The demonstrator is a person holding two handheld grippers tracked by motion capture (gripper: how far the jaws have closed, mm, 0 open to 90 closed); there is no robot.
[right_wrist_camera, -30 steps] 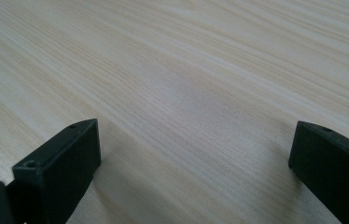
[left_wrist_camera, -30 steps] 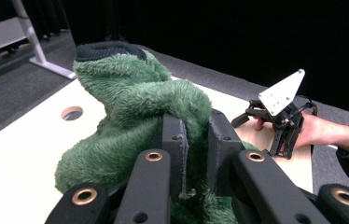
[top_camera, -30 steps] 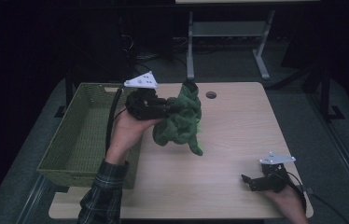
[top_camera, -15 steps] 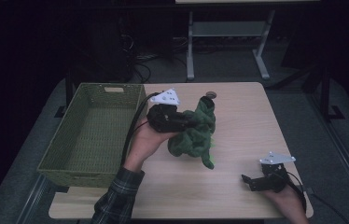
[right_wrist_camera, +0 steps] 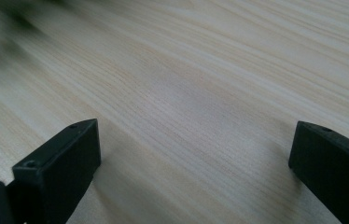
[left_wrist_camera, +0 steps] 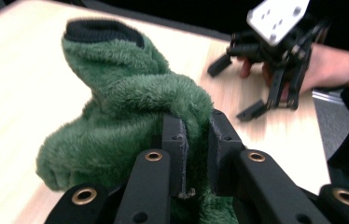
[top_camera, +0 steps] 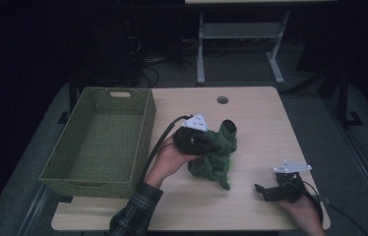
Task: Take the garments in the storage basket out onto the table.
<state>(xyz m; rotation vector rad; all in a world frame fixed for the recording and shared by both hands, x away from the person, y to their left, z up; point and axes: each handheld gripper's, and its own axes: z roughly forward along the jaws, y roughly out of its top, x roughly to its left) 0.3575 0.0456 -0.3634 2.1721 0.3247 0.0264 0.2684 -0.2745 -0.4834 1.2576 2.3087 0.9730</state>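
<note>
Your left tool (top_camera: 205,141) is clamped narrow on a fold of the green fleece garment (left_wrist_camera: 130,100), and over the last second you have carried it from beside the basket (top_camera: 145,123) out to the middle of the table (top_camera: 256,113), so it looks headed away from the basket, not into it. Your right tool (right_wrist_camera: 193,158) rests wide and empty on the table, well apart from the garment. No brand, label or writing is readable anywhere.

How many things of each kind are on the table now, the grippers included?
Green fleece garment: 1
Woven basket: 1
Grippers: 2, the left gripper and the right gripper
Total: 4
</note>
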